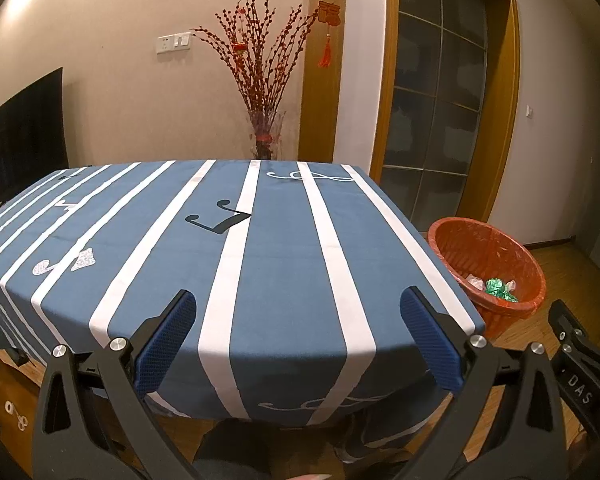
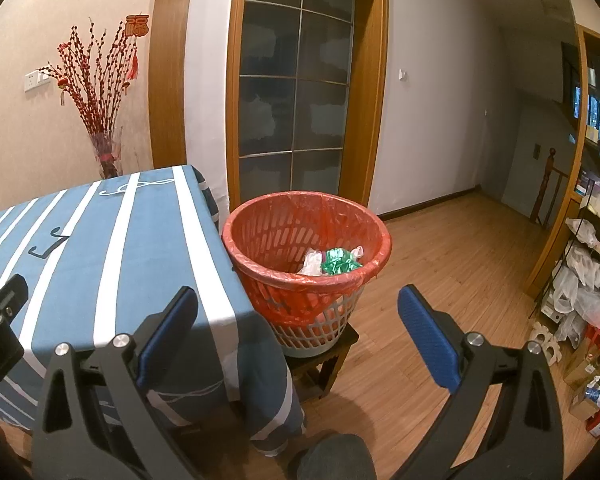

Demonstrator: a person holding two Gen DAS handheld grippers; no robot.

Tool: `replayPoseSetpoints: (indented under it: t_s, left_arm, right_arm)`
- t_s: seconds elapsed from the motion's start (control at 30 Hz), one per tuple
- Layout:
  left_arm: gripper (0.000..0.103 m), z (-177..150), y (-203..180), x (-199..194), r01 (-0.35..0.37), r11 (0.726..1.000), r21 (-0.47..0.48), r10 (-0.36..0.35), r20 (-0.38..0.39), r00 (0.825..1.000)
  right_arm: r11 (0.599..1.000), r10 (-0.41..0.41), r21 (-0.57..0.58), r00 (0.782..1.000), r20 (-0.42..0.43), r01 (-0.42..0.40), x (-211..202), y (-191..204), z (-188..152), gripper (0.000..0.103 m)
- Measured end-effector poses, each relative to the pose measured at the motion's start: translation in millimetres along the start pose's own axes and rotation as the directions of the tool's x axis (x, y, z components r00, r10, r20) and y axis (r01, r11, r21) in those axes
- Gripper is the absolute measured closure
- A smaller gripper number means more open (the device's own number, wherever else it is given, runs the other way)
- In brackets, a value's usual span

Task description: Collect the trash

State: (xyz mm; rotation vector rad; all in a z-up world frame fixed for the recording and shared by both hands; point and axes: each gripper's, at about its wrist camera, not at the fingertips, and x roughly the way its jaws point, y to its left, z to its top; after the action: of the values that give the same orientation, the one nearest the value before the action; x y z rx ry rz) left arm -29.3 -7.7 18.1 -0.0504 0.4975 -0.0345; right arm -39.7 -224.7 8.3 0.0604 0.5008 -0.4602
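My left gripper and right gripper gape empty; trash fills the centre-frame bin; the table seems clear.

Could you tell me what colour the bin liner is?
Red liner, clearest in the right wrist view.

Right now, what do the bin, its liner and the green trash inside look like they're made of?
Bin: pale rigid plastic, going by its moulded lattice walls. Liner: thin, translucent red plastic film, wrinkled and folded over the rim. Green trash: probably foil or glossy wrapper, crumpled with shiny highlights.
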Motion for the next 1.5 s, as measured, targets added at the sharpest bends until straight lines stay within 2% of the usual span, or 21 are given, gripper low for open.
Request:
replayPoseSetpoints:
  t_s: [1.5]
  left_arm:
    - [0.003, -0.6, -0.8, 4.0, -0.023, 1.000, 0.009, 0.023, -0.018, 1.000]
  right_arm:
    - [1.000, -0.001, -0.003, 1.000, -0.002, 0.001, -0.2, 1.3, 0.2, 0.005]
